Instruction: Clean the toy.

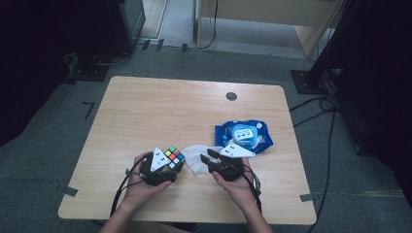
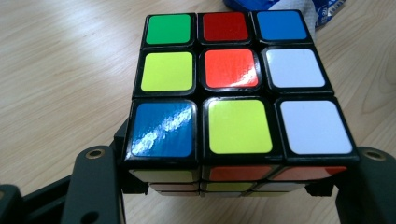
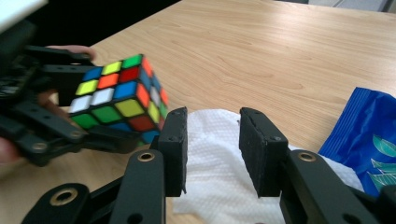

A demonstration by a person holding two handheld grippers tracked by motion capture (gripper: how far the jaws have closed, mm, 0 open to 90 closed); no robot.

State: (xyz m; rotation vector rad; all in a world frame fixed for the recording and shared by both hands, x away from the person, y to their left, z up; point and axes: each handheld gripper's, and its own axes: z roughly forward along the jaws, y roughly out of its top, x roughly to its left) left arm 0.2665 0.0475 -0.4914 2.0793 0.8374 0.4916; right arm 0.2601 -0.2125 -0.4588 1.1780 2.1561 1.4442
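Hovering half-open, the right tongs (image 3: 210, 149) sit directly above the wipe (image 3: 219, 186) near the desk's (image 1: 145, 111) front edge. The left tongs (image 1: 163, 172) grip the cube (image 2: 233, 93), just left of it.

This looks like a lab or recording room: a bare wooden counter (image 1: 145, 111) stands on grey carpet (image 1: 43, 145), tape marks (image 1: 87, 109) on the floor beside it, black stand bases (image 1: 308, 81) and loose cables (image 1: 330, 126) around it, dark curtains at both sides.

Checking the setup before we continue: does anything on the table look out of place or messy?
Little stands out. A white wipe lies crumpled and loose beside the blue wipes pack. The puzzle cube is scrambled, clamped squarely in the left gripper.
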